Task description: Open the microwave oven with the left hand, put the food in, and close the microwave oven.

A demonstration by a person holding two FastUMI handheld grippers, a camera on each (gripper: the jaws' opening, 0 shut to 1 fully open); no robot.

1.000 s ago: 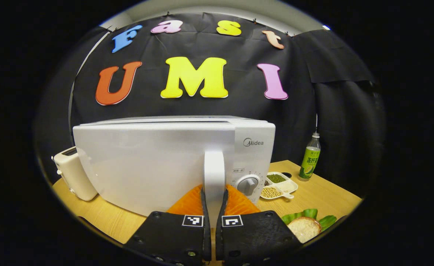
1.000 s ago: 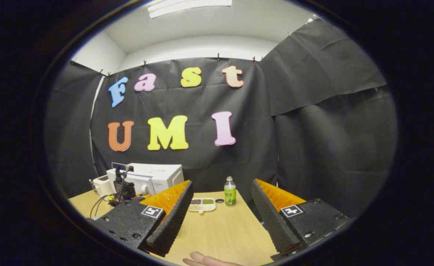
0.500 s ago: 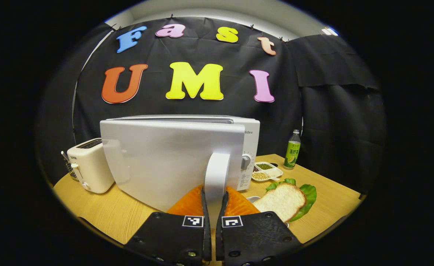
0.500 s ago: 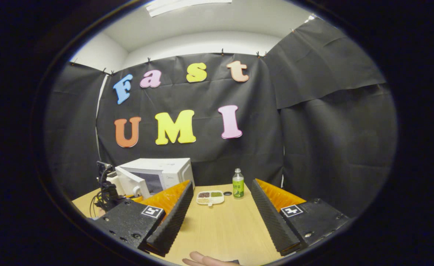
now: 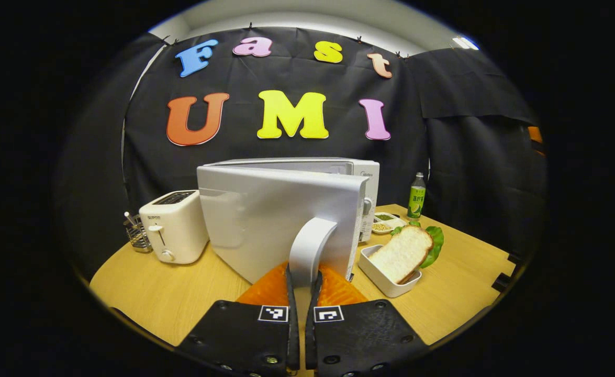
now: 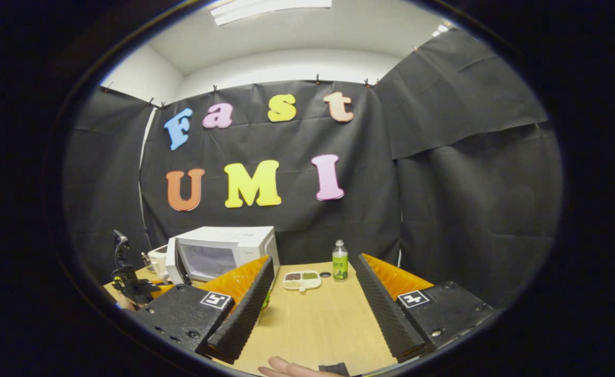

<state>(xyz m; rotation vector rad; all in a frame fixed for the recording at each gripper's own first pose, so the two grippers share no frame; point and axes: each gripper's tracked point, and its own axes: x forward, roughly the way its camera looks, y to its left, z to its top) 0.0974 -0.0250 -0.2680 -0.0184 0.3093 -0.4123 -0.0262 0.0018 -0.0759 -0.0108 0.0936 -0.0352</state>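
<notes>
Black-cloth booth, light wooden desk (image 5: pixel 181 298) with everything set out on it. The boxy white microwave oven (image 5: pixel 362 173) sits toward the far side, and its white door (image 5: pixel 265 214) is swung well out toward the camera, so the opening step looks mostly done to me. The left gripper (image 5: pixel 302 280) has its fingers (image 5: pixel 289 293) pinched tight on the curved white door handle (image 5: pixel 307 246), one on each side, which makes sense since that's the only way to haul the door around on its hinge.

The food, a slice of white bread on green lettuce in a small white rectangular dish (image 5: pixel 386 280), waits just right of the door, near the oven mouth, handy for loading. A cream toaster (image 5: pixel 174 225) stands off to the left.

The right gripper (image 6: pixel 312 298) hangs over bare desk, fingers (image 6: pixel 244 309) spread wide, holding nothing, probably ready for the dish.
</notes>
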